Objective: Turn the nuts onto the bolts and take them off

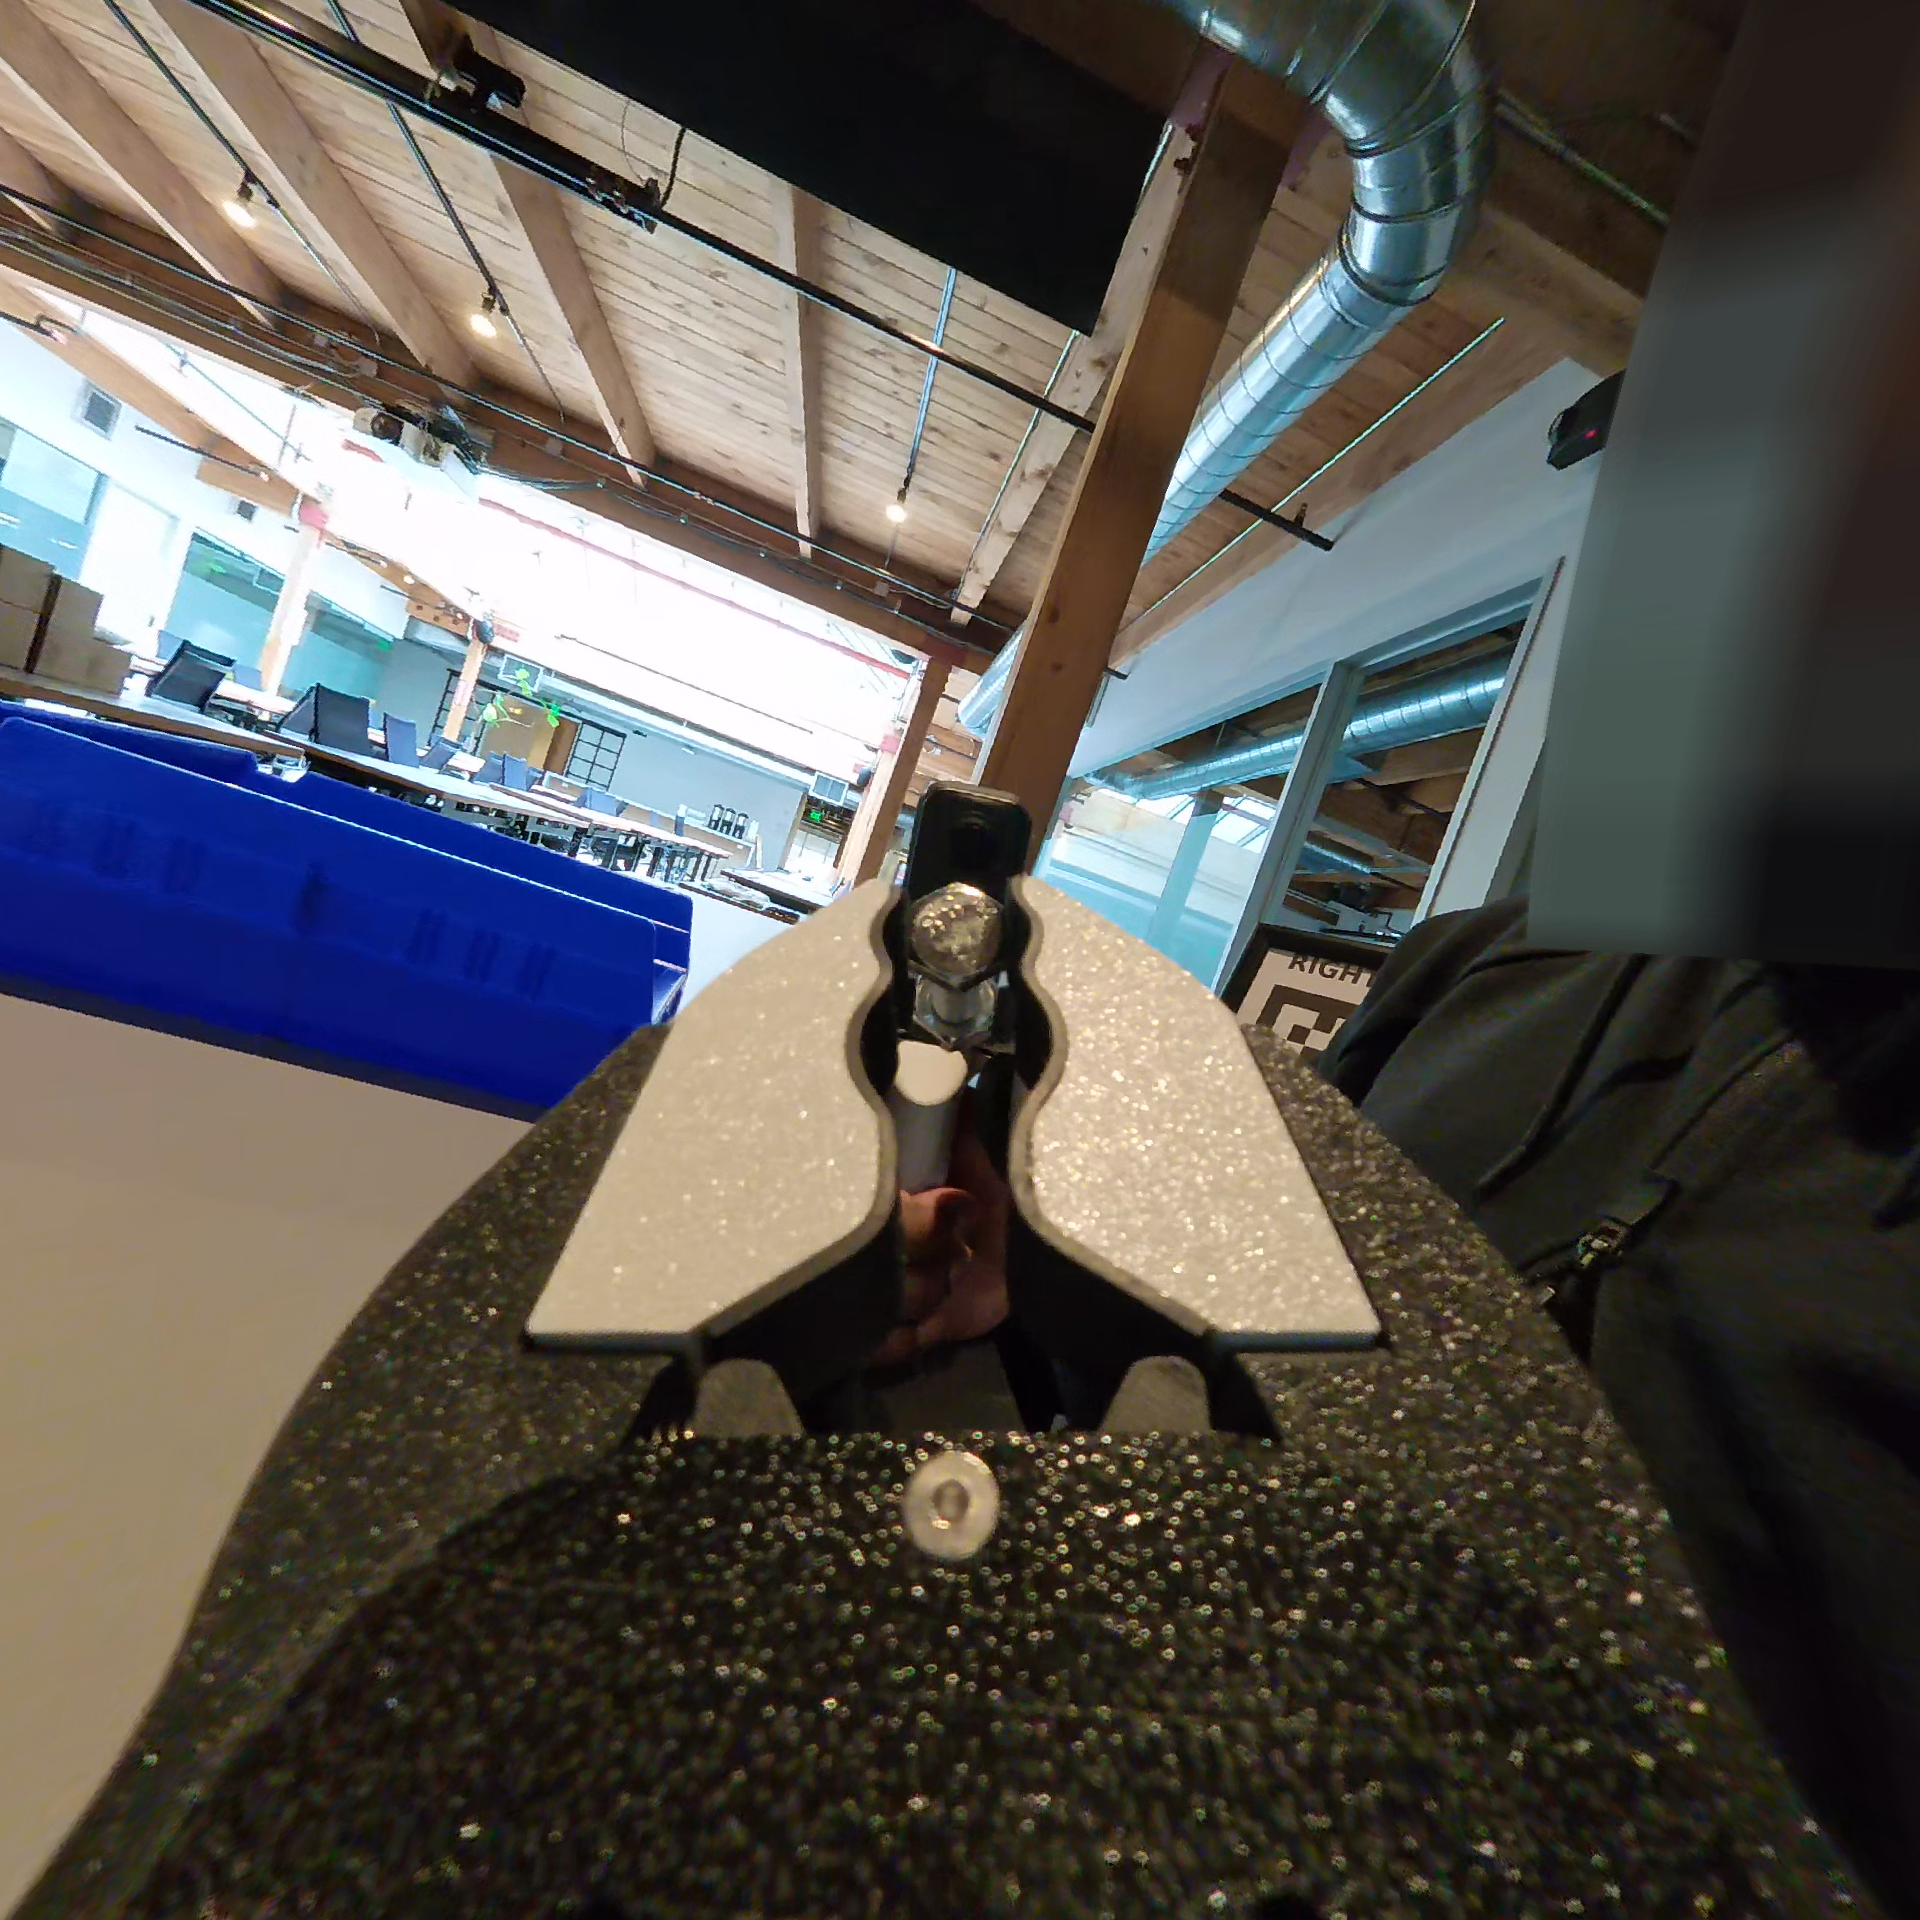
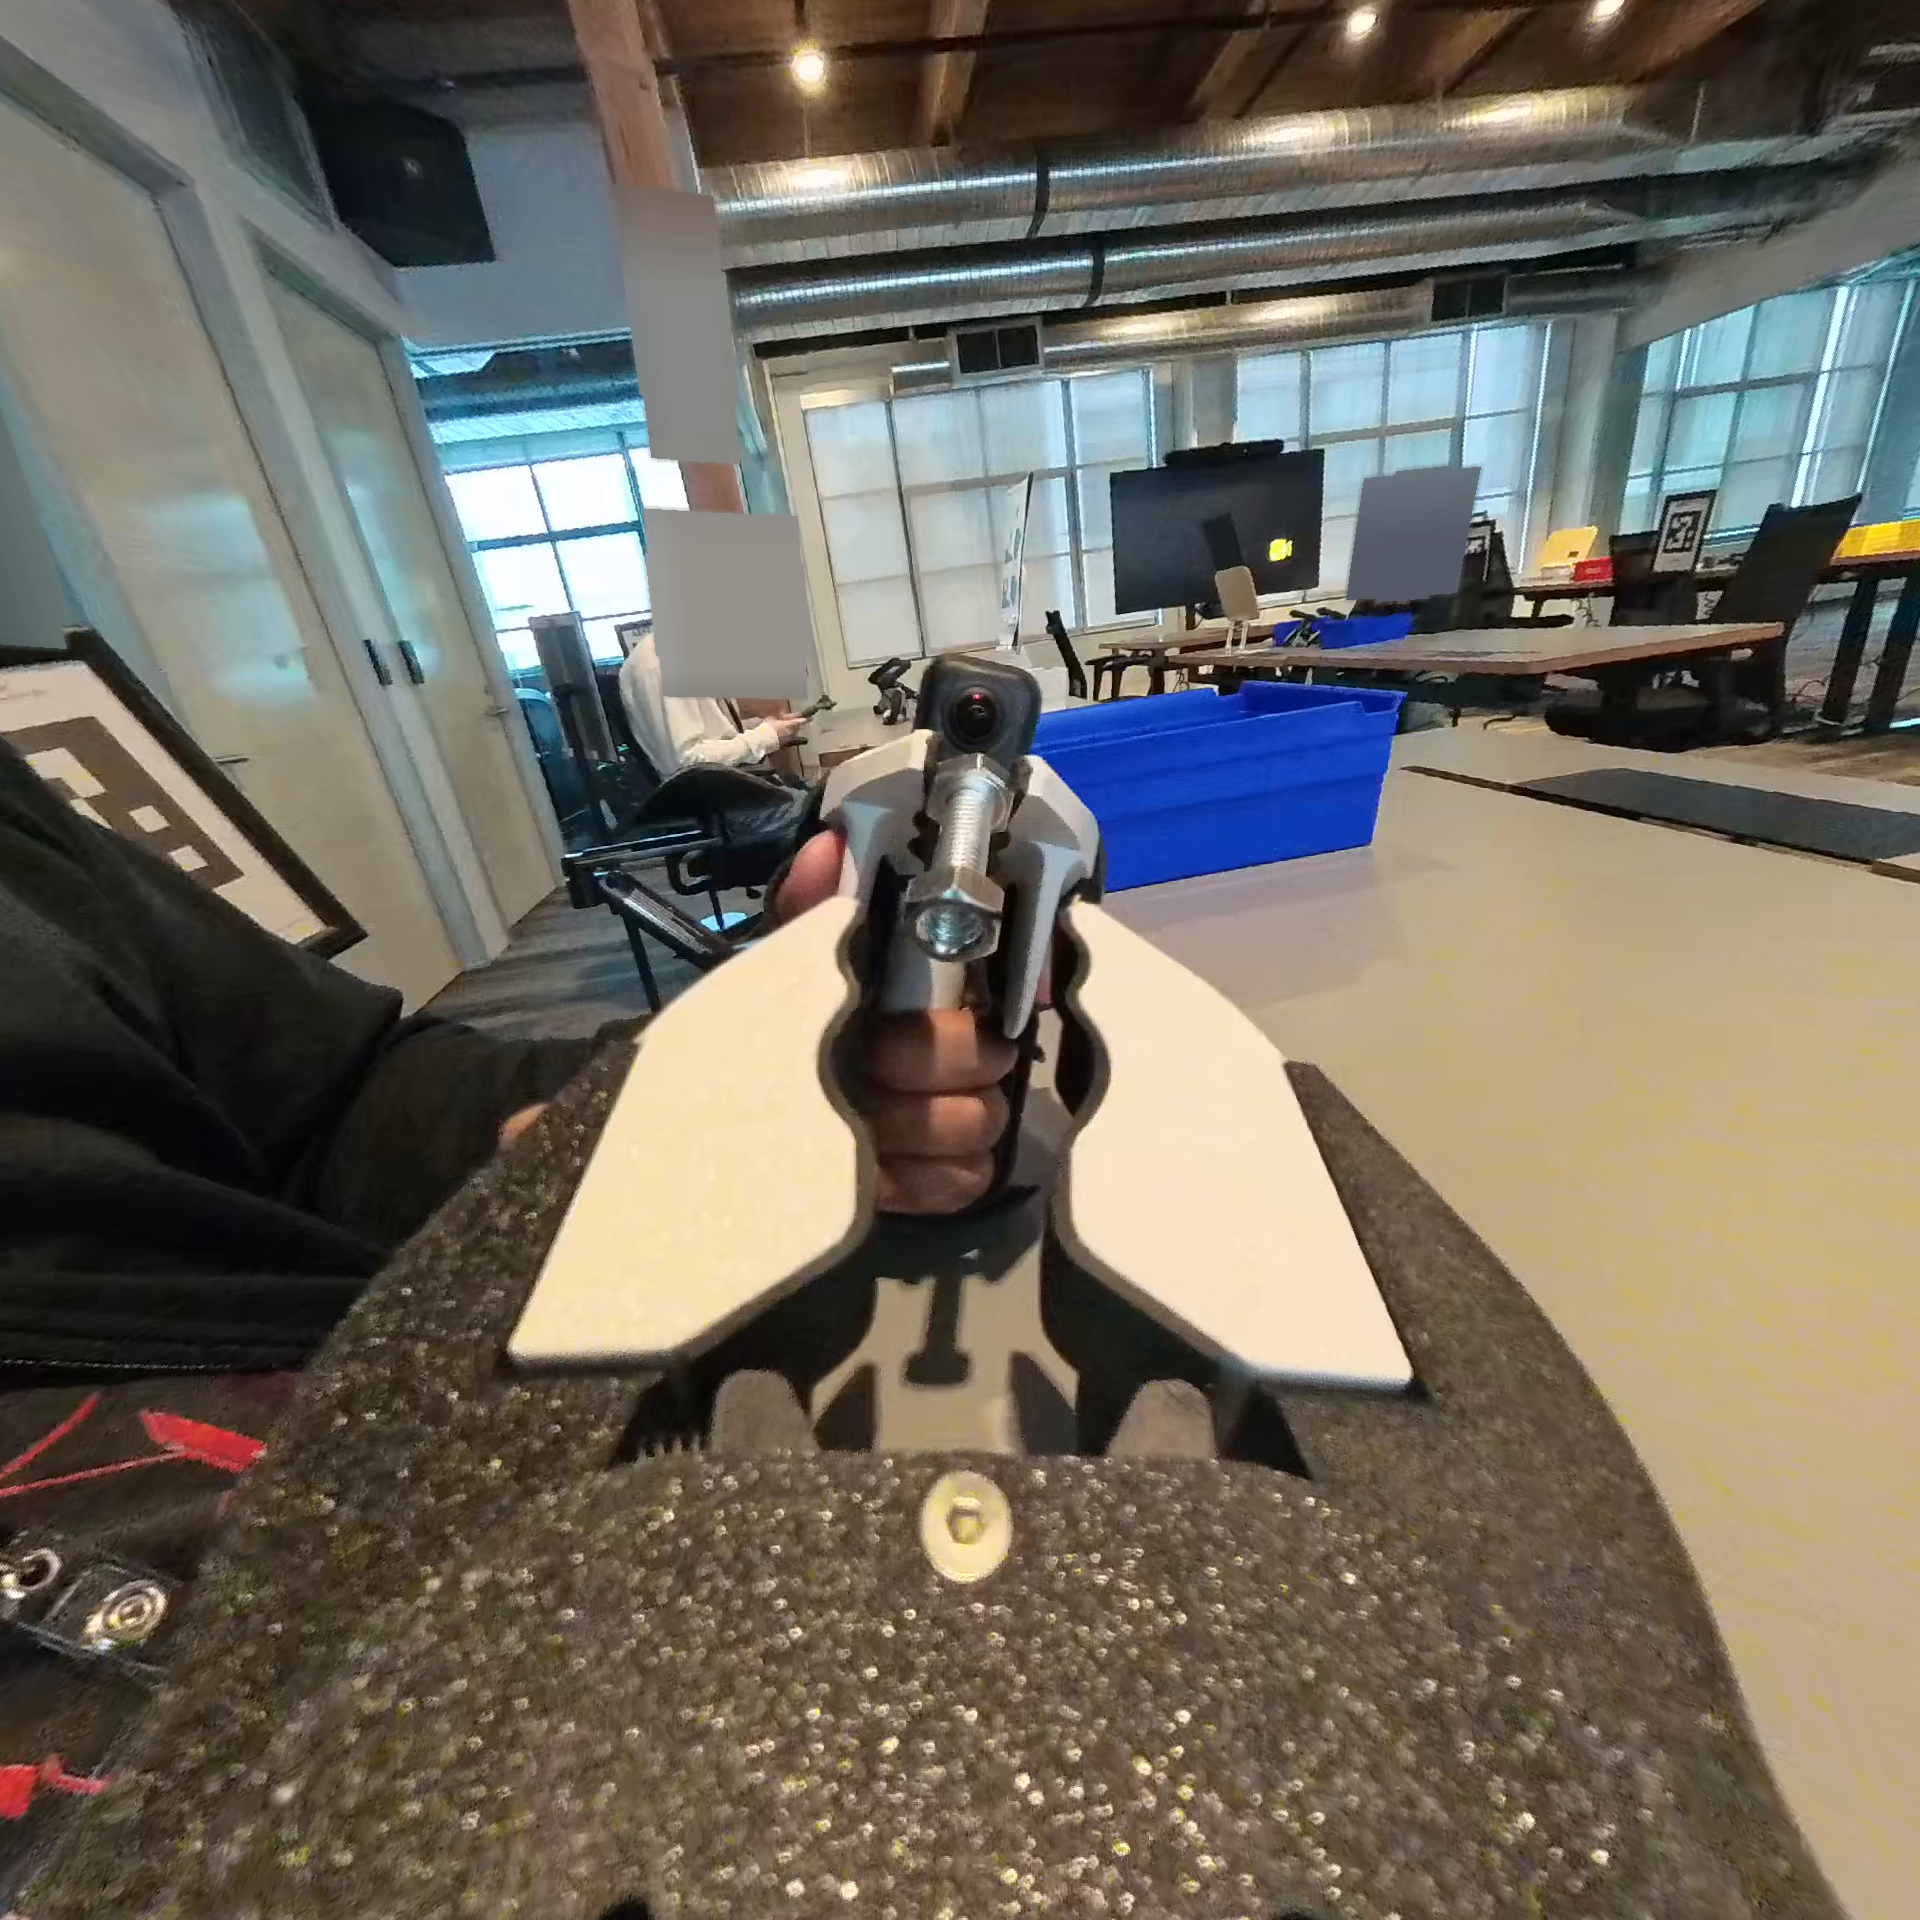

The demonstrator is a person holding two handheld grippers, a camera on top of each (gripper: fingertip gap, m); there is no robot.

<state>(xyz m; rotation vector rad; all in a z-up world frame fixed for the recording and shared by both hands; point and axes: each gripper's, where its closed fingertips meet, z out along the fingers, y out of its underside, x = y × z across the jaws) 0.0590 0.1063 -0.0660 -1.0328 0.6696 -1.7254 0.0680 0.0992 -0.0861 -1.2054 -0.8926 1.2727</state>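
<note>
In the left wrist view my left gripper (image 1: pixel 951 914) is shut on the hex head of a silver bolt (image 1: pixel 956 930), held up in the air. A silver nut (image 1: pixel 951 1023) sits on the bolt's shaft. In the right wrist view the bolt's threaded shaft (image 2: pixel 971 816) points at the camera, with the nut (image 2: pixel 925 896) near its end. My right gripper (image 2: pixel 961 920) faces the left one. Its jaws stand either side of the nut with a visible gap. The left gripper's white fingers (image 2: pixel 1049 831) and the hand (image 2: pixel 935 1122) holding it show behind the nut.
A blue bin (image 1: pixel 312 914) (image 2: pixel 1216 790) stands on the grey table (image 1: pixel 208 1195) (image 2: pixel 1507 1039). A person's dark jacket (image 1: pixel 1662 1143) (image 2: pixel 156 1039) is close by. A framed marker board (image 2: pixel 135 790) leans near it. Another person sits far off. The grippers are tip to tip, or close to it.
</note>
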